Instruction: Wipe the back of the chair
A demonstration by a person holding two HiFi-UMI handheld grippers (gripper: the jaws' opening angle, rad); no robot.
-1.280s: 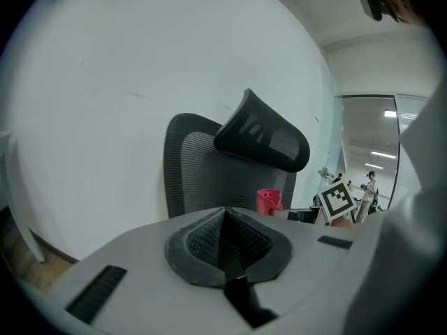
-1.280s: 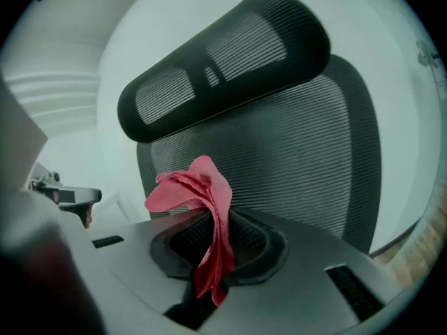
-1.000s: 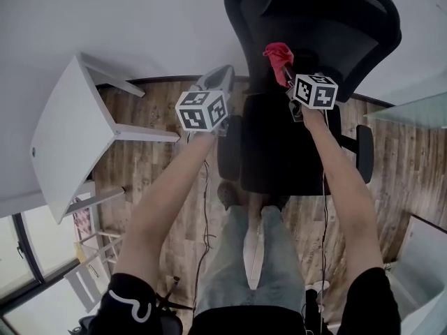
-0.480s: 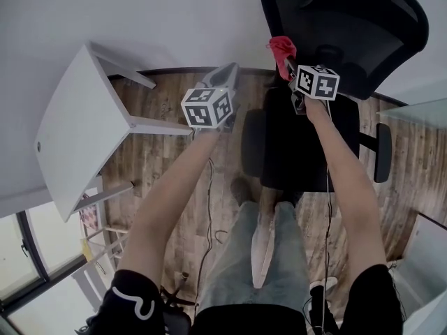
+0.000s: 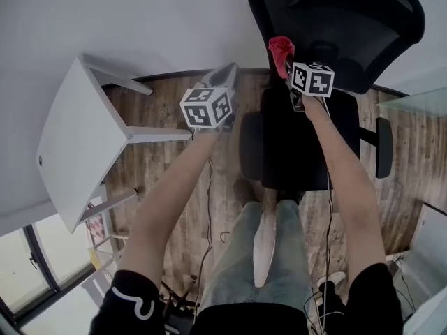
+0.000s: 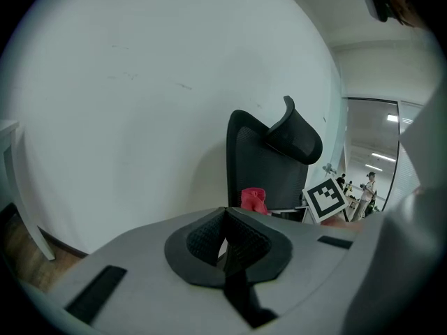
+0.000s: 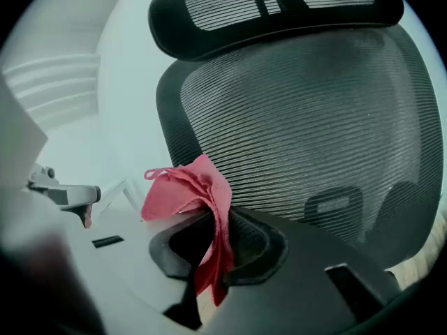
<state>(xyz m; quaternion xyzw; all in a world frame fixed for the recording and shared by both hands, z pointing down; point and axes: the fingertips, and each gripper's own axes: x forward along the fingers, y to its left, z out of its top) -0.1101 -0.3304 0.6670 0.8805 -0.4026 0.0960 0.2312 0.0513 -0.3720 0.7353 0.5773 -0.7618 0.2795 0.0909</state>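
Wood floor [image 5: 174, 187] | red cloth [image 7: 188, 190] pinched in right tongs [image 7: 211, 239] | near chair back [image 7: 314, 131]

Beyond the right tongs [image 7: 213, 239] the chair back [image 7: 314, 117] is black ribbed mesh, the cloth [image 7: 188, 187] pinched in them soft red fabric, their pads [image 7: 255, 246] rough matt black set in smooth grey plastic, the floor [image 5: 160, 180] below wood.

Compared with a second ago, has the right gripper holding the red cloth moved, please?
Yes: in the head view, the right gripper and its red cloth have shifted left, nearer the left edge of the black mesh chair backrest.
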